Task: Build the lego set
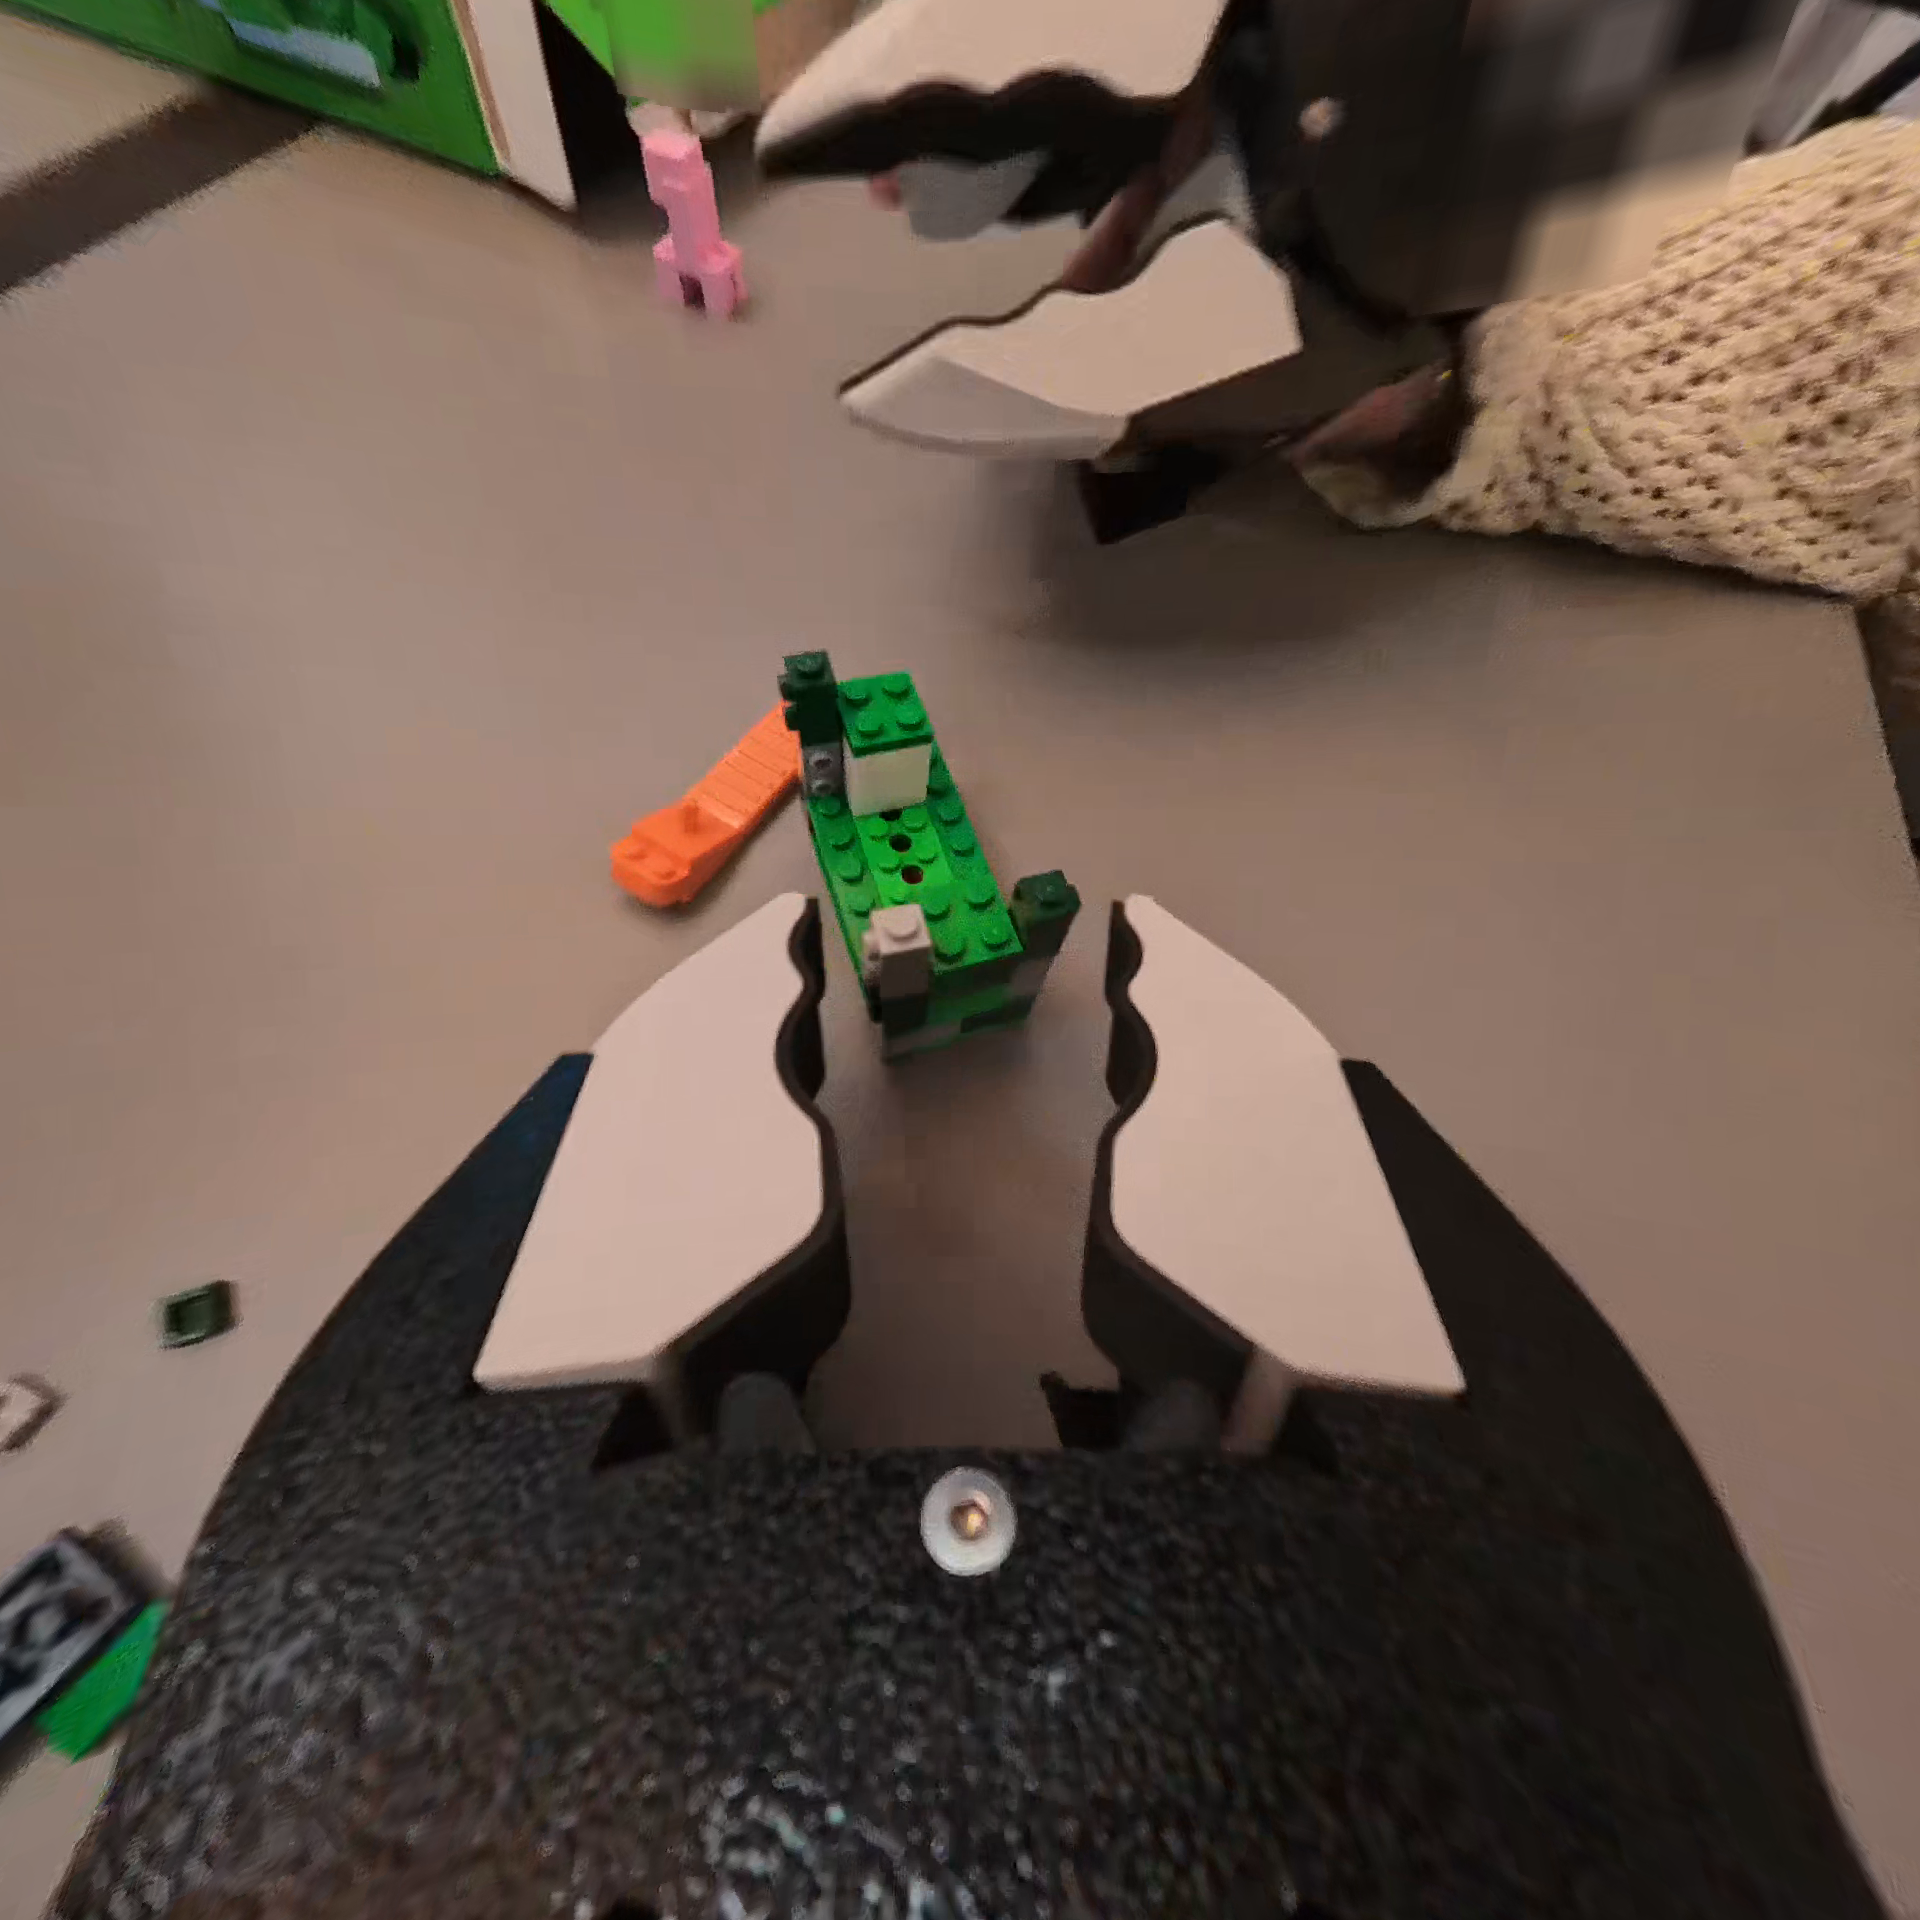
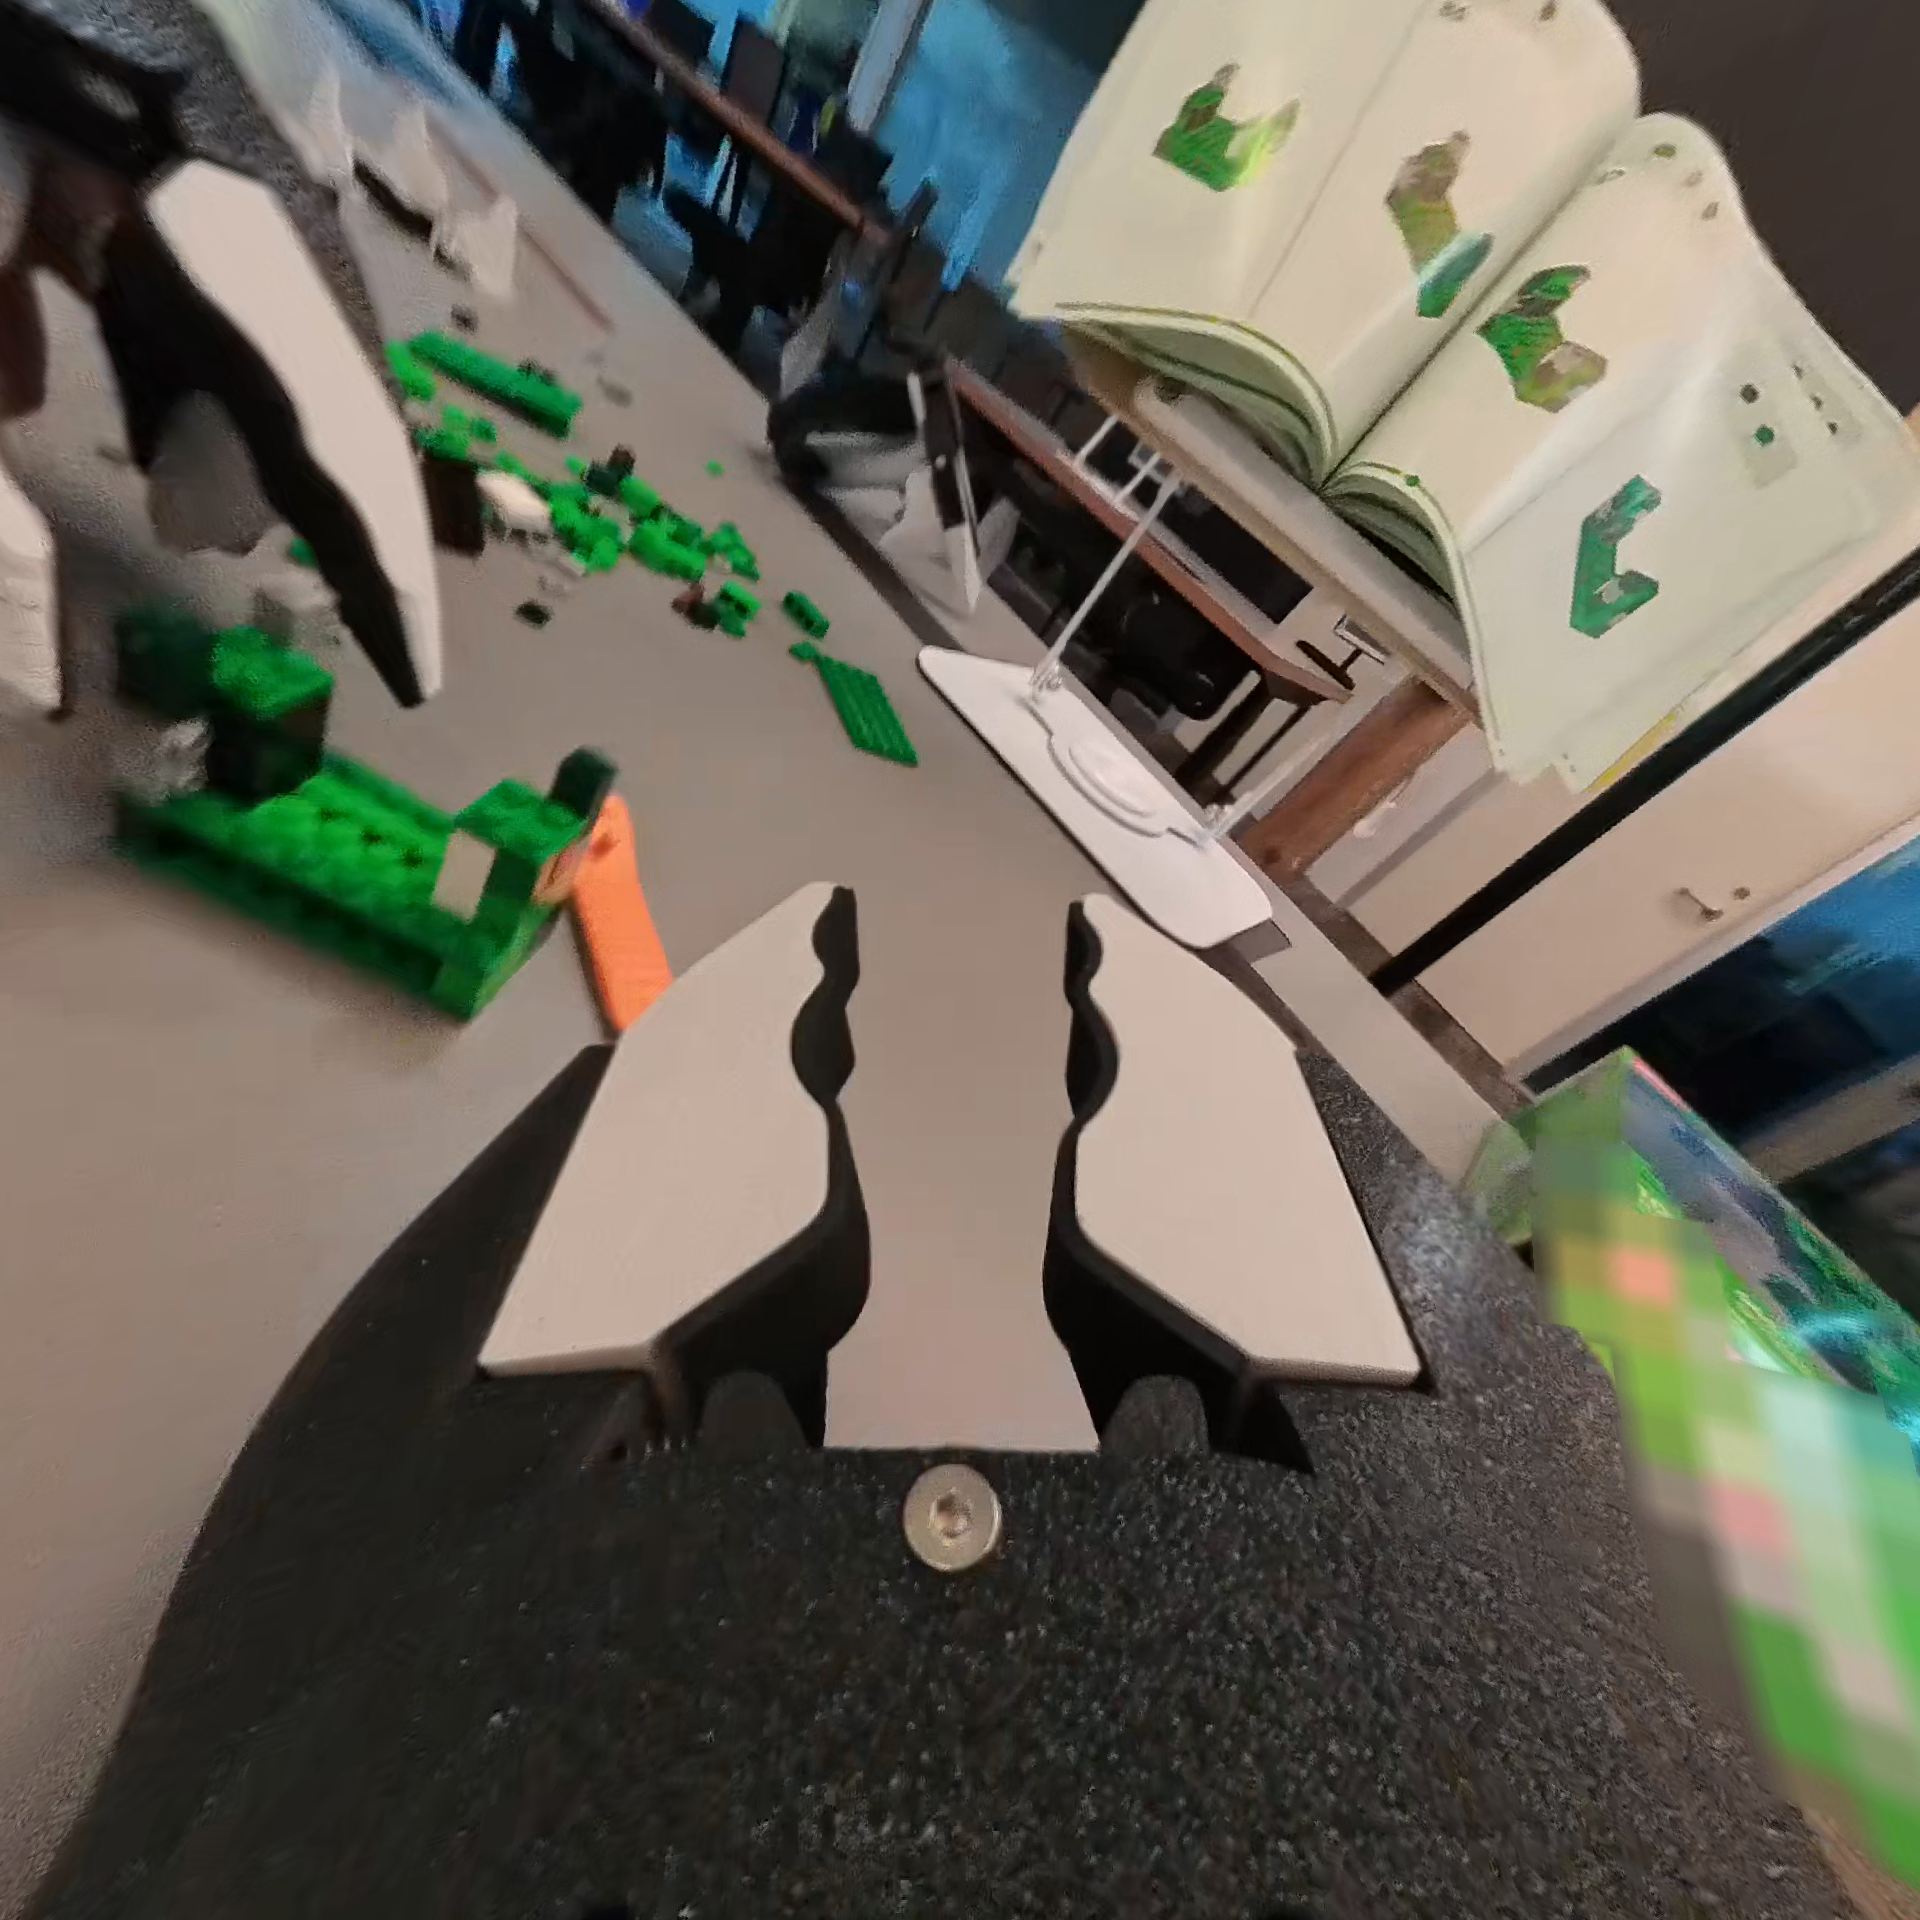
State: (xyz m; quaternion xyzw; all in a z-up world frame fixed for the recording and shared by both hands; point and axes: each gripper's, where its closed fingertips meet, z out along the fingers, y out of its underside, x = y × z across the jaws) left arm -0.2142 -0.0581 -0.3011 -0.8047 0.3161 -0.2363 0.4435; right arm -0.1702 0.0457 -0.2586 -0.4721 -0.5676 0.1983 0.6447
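Note:
A partly built green lego model (image 1: 914,862) stands on the grey table, with dark green posts, a white brick and a grey stud piece. My left gripper (image 1: 961,914) is open and empty, its fingertips on either side of the model's near end. My right gripper (image 2: 961,914) is open and empty over bare table. It shows in the left wrist view (image 1: 831,281) at the top right, held by a hand in a knitted sleeve. The model also shows in the right wrist view (image 2: 343,862) at the left, with the left gripper's finger (image 2: 301,416) above it.
An orange brick separator (image 1: 707,821) lies left of the model. A pink lego figure (image 1: 691,223) stands near a green box (image 1: 343,73). Loose green bricks (image 2: 623,520) and a green plate (image 2: 862,707) lie farther off. An open instruction book (image 2: 1455,312) rests on a white stand (image 2: 1091,790).

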